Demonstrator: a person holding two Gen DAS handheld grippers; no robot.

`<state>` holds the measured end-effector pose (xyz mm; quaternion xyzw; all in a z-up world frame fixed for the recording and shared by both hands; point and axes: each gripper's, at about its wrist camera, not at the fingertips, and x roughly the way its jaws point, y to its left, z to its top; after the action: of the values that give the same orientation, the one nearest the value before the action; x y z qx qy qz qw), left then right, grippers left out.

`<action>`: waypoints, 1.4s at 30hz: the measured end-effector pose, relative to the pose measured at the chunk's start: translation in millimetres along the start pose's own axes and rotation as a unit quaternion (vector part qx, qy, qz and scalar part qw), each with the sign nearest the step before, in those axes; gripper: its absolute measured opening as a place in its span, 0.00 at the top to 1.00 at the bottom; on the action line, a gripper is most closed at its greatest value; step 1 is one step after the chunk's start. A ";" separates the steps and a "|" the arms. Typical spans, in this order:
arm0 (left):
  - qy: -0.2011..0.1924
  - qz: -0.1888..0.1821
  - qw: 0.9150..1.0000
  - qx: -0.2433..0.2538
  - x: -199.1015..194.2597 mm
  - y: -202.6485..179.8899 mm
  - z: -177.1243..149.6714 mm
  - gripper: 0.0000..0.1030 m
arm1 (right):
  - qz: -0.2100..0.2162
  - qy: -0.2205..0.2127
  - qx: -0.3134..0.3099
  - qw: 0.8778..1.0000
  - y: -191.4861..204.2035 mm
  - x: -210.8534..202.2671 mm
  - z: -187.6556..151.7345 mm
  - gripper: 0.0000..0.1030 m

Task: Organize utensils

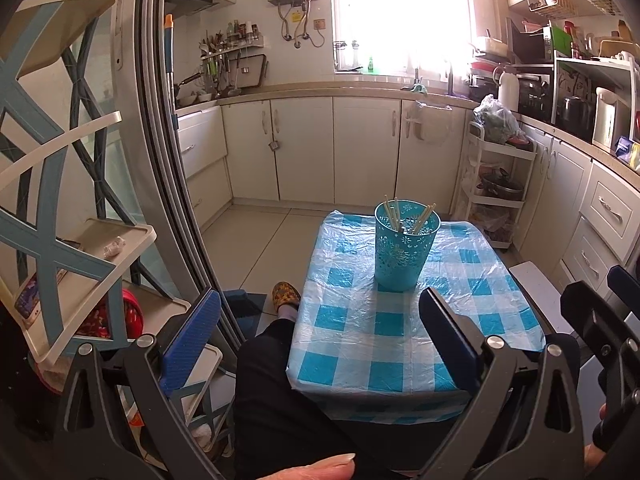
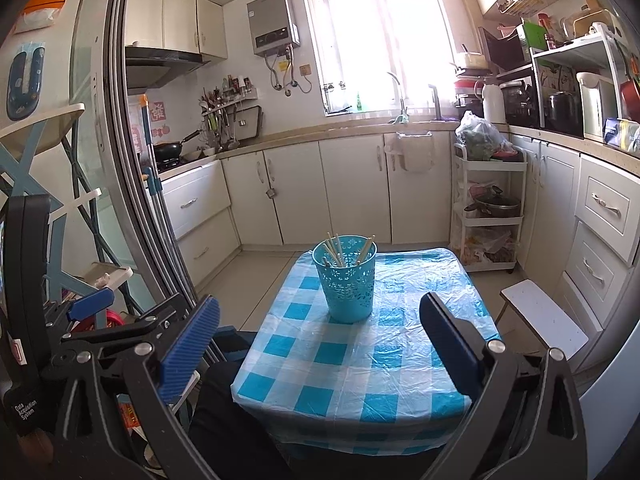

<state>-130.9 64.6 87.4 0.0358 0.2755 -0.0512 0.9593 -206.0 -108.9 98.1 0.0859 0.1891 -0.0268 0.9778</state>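
Apparently the sorting is done or nearly so: both grippers hang back from the table, empty.

From the left: the left gripper (image 1: pixel 320 344) has its jaws spread wide with nothing between them, held above the person's lap at the near edge of the checked tablecloth (image 1: pixel 360 332). Mid-table stands the teal cup (image 1: pixel 405 246), upright, with the chopsticks (image 1: pixel 394 216) leaning inside. The right gripper (image 2: pixel 320 344) is likewise wide and empty. No loose utensil shows on the cloth, so the next move is probably to look for any strays.
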 end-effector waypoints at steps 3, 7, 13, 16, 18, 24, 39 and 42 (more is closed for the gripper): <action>0.001 -0.001 1.000 -0.001 -1.2 0.3 -0.3 0.07 | 0.001 0.002 0.000 1.000 0.0 0.1 -0.2 0.07; 0.000 -0.001 1.000 -0.001 -1.6 0.4 -0.6 0.07 | 0.004 0.002 -0.002 1.000 -1.2 -1.9 0.1 0.07; -0.001 0.000 1.000 -0.001 -1.7 0.2 -0.4 0.07 | 0.004 0.001 -0.003 1.000 -1.9 -2.4 0.2 0.07; -0.001 0.000 1.000 -0.001 -2.0 0.3 -2.2 0.07 | 0.005 0.000 -0.005 1.000 -2.6 -3.4 0.4 0.07; -0.001 -0.001 1.000 -0.001 -1.9 0.5 -2.2 0.07 | 0.005 0.001 -0.006 1.000 -2.8 -3.5 0.1 0.07; -0.001 -0.001 1.000 -0.001 -1.8 0.8 -2.3 0.07 | 0.004 0.000 -0.006 1.000 -1.9 -3.8 -0.1 0.07; -0.001 -0.001 1.000 -0.002 -1.9 2.1 -2.7 0.07 | 0.004 0.000 -0.005 1.000 -1.0 -3.5 -0.1 0.07; -0.001 -0.001 1.000 -0.002 -2.0 2.4 -3.0 0.07 | 0.004 0.000 -0.006 1.000 -1.1 -3.5 0.0 0.07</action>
<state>-133.9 67.4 86.1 0.0335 0.2743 -0.0516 0.9597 -209.3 -109.9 99.2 0.0812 0.1890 -0.0221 0.9784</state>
